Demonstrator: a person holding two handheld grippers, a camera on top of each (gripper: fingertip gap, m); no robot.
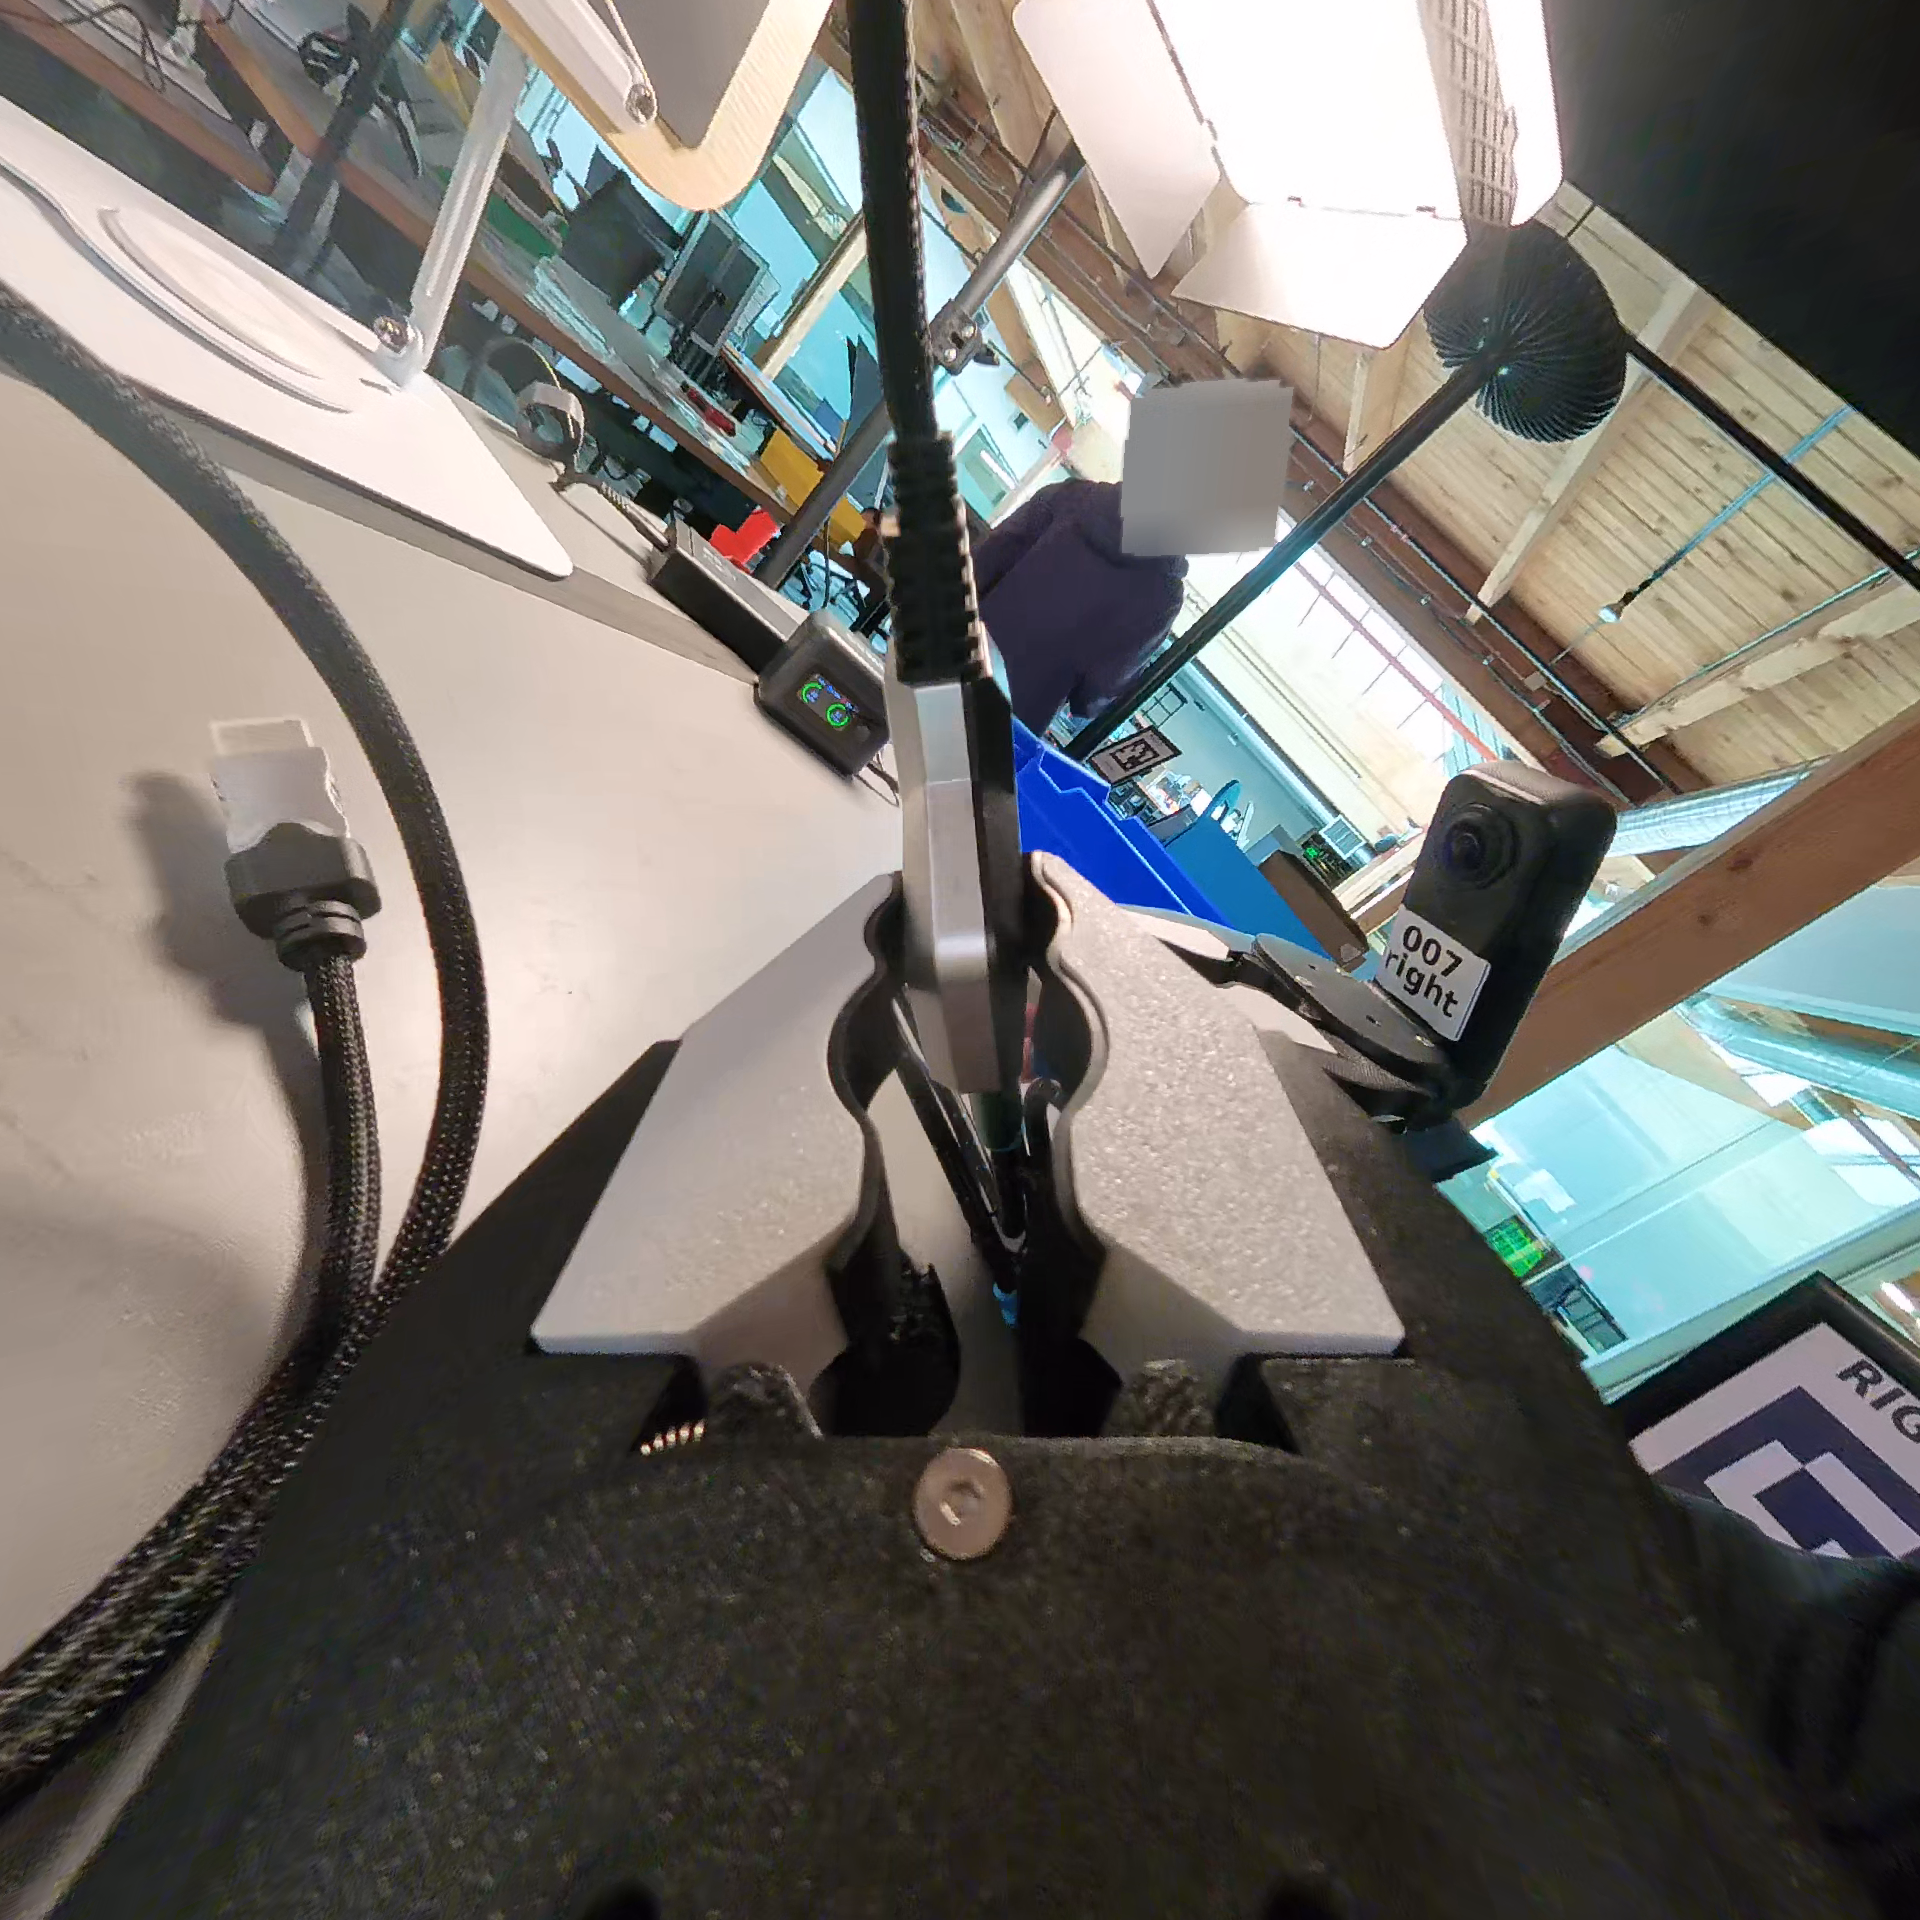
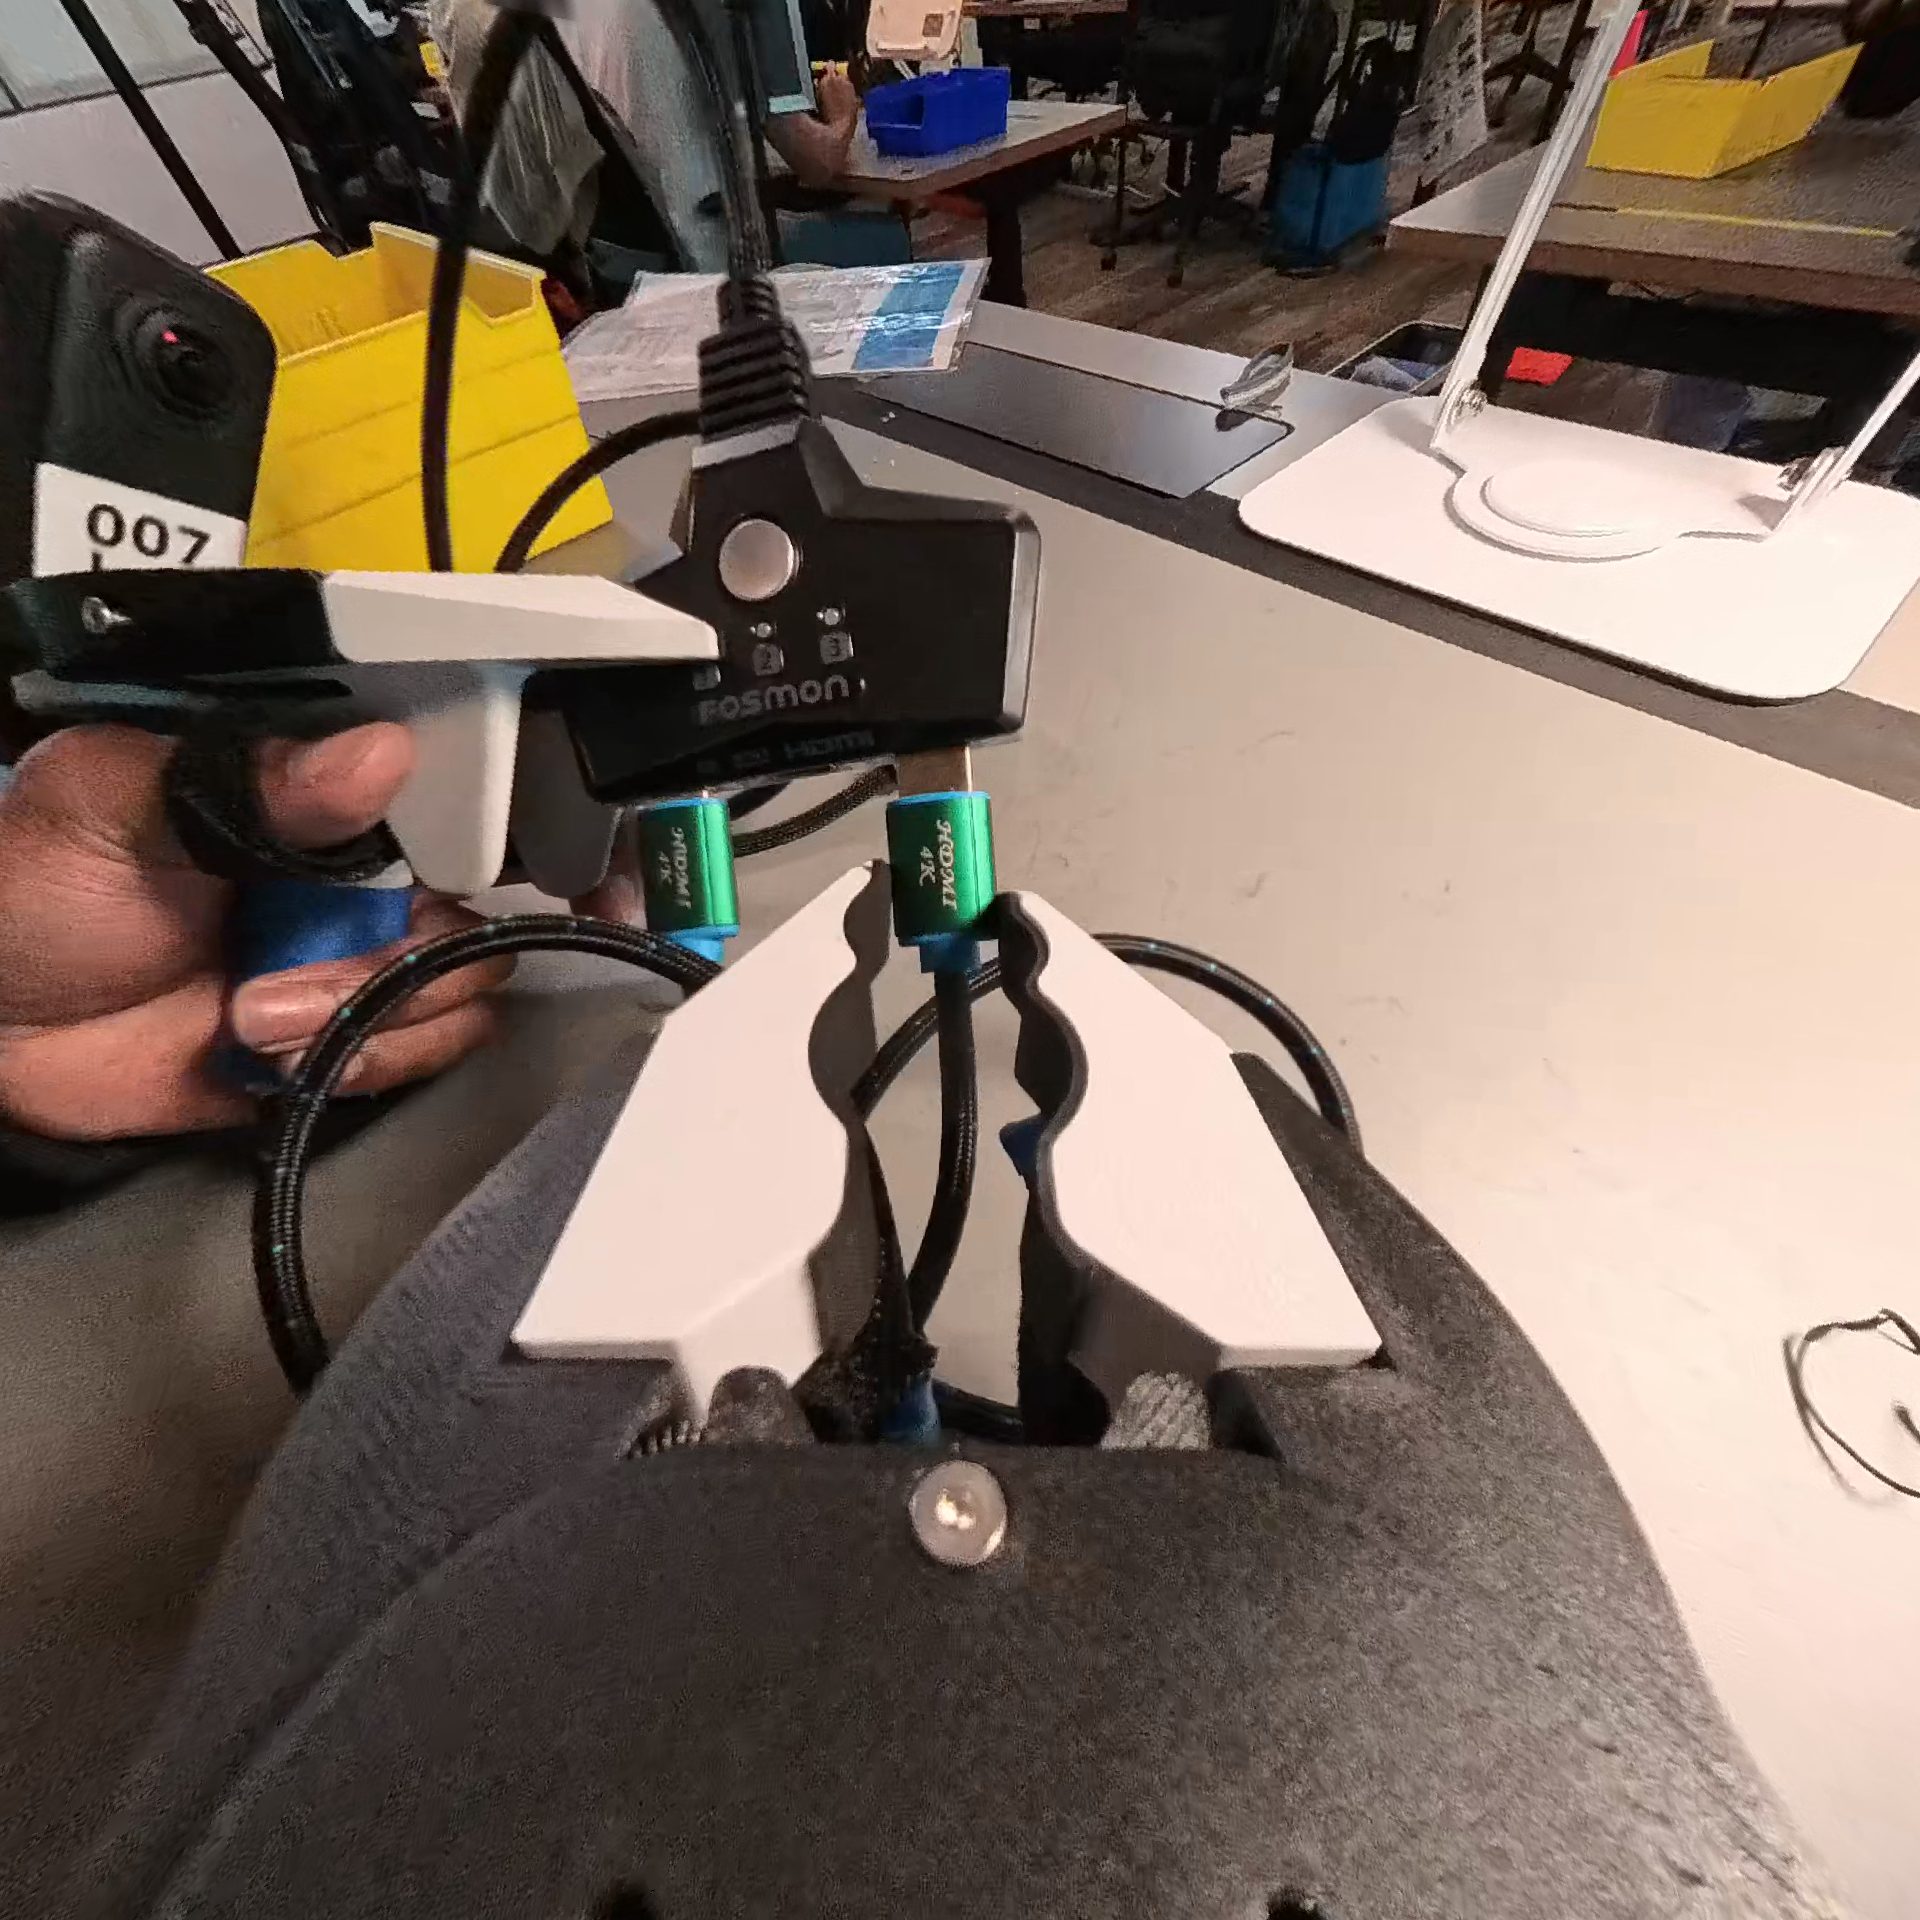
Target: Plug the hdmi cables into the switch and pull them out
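In the right wrist view the black HDMI switch (image 2: 862,623) is held above the grey table by my left gripper (image 2: 623,748), which comes in from the left and is shut on it. Two green HDMI plugs hang at its lower edge. The left plug (image 2: 686,868) sits in its port. The right plug (image 2: 940,868) shows its metal tip below the port, and my right gripper (image 2: 935,899) is shut on it. In the left wrist view the switch (image 1: 951,914) shows edge-on between my left gripper's (image 1: 961,894) fingers. A loose silver-headed HDMI plug (image 1: 275,800) lies on the table.
A yellow bin (image 2: 416,416) stands behind the switch. A white stand base (image 2: 1558,551) and a black mat (image 2: 1091,416) lie at the back right. A thin wire loop (image 2: 1849,1423) is at the right. A small device with a green display (image 1: 826,707) and a blue bin (image 1: 1091,831) are farther off. The tips of one gripper are about 6 cm away from the tips of the other.
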